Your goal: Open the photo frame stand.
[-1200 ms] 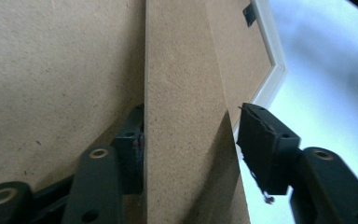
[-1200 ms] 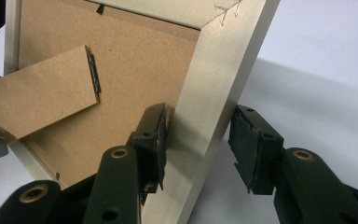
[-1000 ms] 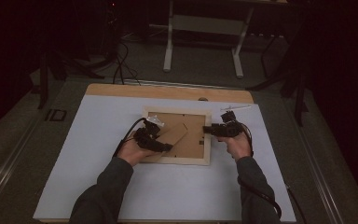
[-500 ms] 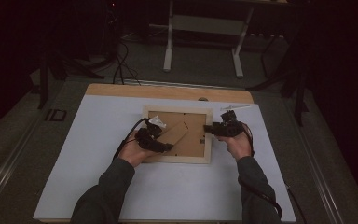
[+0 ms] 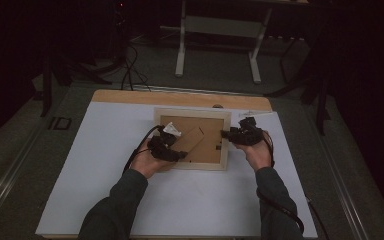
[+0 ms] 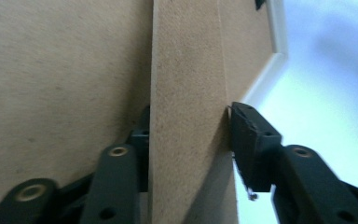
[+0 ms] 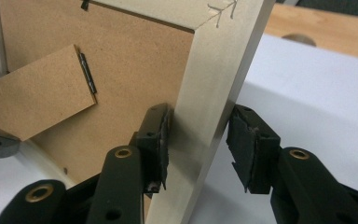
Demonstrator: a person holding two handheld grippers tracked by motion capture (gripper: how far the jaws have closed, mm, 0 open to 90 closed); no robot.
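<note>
Nearest, the left gripper (image 5: 181, 155) has its jaws straddling the stand (image 6: 186, 116), the flap of brown board hinged to the frame's back. They have just been closing on it; one pad touches its edge, but whether they clamp it yet I cannot tell. Across from it the right gripper (image 5: 224, 134) has been closing over the frame's (image 5: 225, 150) pale right rail (image 7: 214, 93), one pad against it, the other just clear. The frame lies face down on the white sheet (image 5: 105, 150), toward the desk's (image 5: 130, 96) far edge, about midway along it. It looks light and stiff; the stand is thin and could snap at its hinge (image 7: 87, 72), so the rails seem the safer hold
</note>
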